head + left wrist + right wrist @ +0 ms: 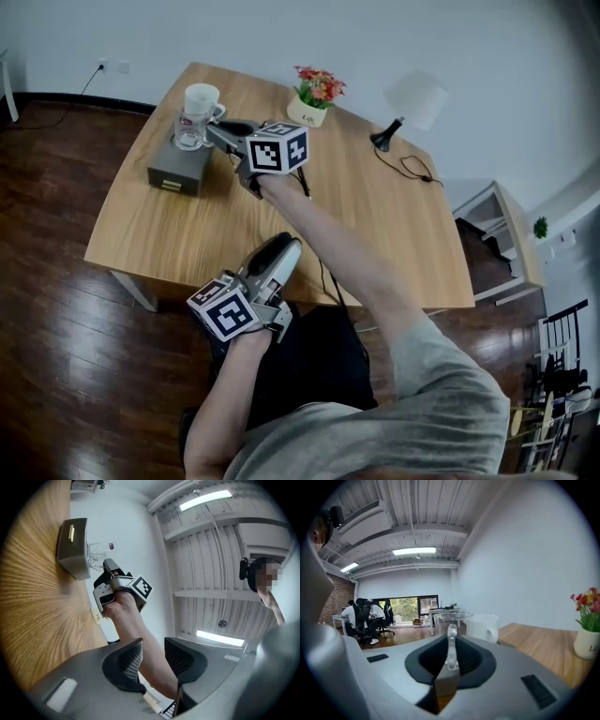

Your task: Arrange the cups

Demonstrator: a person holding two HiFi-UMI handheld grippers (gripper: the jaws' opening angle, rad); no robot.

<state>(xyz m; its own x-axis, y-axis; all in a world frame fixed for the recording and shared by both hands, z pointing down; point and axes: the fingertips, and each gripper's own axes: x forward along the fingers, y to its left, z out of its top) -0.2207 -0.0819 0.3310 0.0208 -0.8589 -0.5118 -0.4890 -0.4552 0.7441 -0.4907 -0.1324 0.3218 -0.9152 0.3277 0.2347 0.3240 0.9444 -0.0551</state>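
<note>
Glass cup (190, 131) and white cup (202, 98) share a grey box (176, 171) at the far left of the desk (375, 234), the right gripper (214, 132) clamping its jaws on the glass cup's handle, likely to lift it off, while the left gripper (284, 247) idles near, jaws apart and empty.

Front cup (190, 131) on box (176, 171), table (403, 216) left; second cup (201, 97) behind; flowerpot (309, 112), lamp (413, 99) right.

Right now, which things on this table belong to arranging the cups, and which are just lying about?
For the job: glass mug, its handle pinched in the right tool; white mug; grey box under the mugs.
Lying about: flower pot; lamp; cable.
</note>
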